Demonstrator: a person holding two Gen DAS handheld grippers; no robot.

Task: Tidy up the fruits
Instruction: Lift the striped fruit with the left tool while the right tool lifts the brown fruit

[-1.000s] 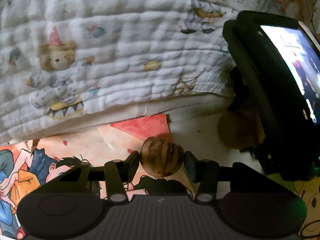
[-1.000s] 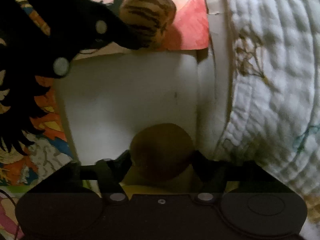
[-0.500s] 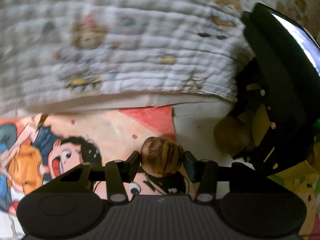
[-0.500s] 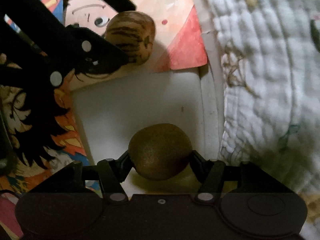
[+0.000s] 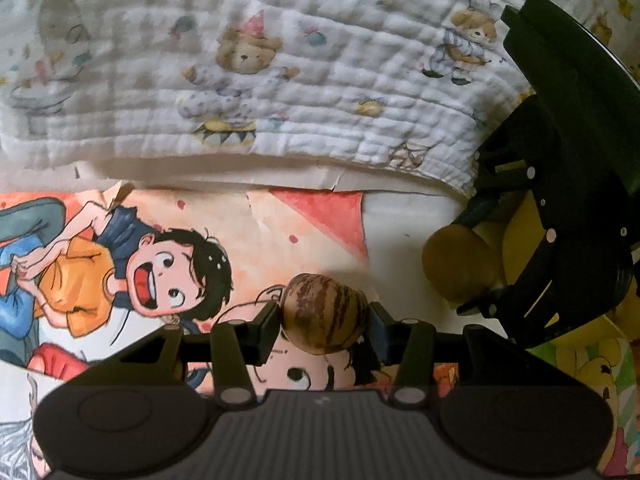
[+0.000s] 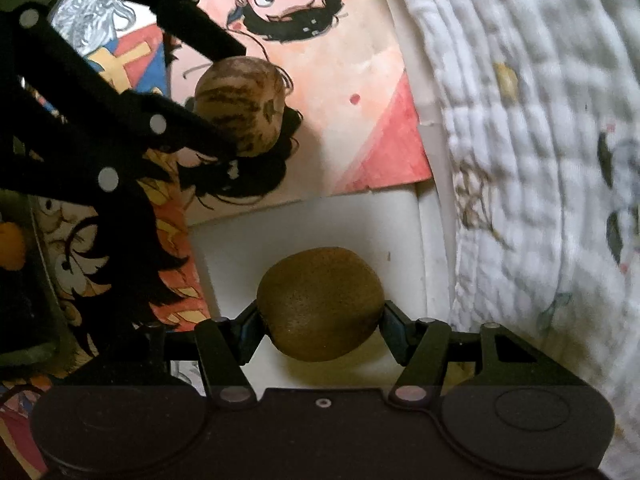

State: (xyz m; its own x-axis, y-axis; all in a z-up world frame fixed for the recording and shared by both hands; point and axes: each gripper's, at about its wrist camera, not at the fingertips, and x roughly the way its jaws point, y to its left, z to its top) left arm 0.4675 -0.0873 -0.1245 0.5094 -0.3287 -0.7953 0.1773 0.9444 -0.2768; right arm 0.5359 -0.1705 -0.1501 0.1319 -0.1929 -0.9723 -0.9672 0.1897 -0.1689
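My left gripper [image 5: 324, 320] is shut on a round tan fruit with dark brown stripes [image 5: 324, 314], held above cartoon-printed paper. The same striped fruit [image 6: 240, 106] shows in the right wrist view, in the black left gripper [image 6: 228, 120] at upper left. My right gripper [image 6: 320, 326] is shut on a brown fuzzy kiwi [image 6: 320, 302], held over a white surface [image 6: 320, 224]. In the left wrist view the kiwi [image 5: 460, 268] sits in the right gripper [image 5: 476, 264] at the right.
A white quilted blanket with bear prints [image 5: 280, 80] lies along the far side; it also fills the right of the right wrist view [image 6: 540, 160]. Cartoon posters [image 5: 140, 260] cover the surface. A yellow cartoon print [image 5: 592, 368] lies at lower right.
Both grippers have moved with their fruits still held. The left view has shifted left over the cartoon boy. The right gripper has drawn back from the left one, and the kiwi is better lit.
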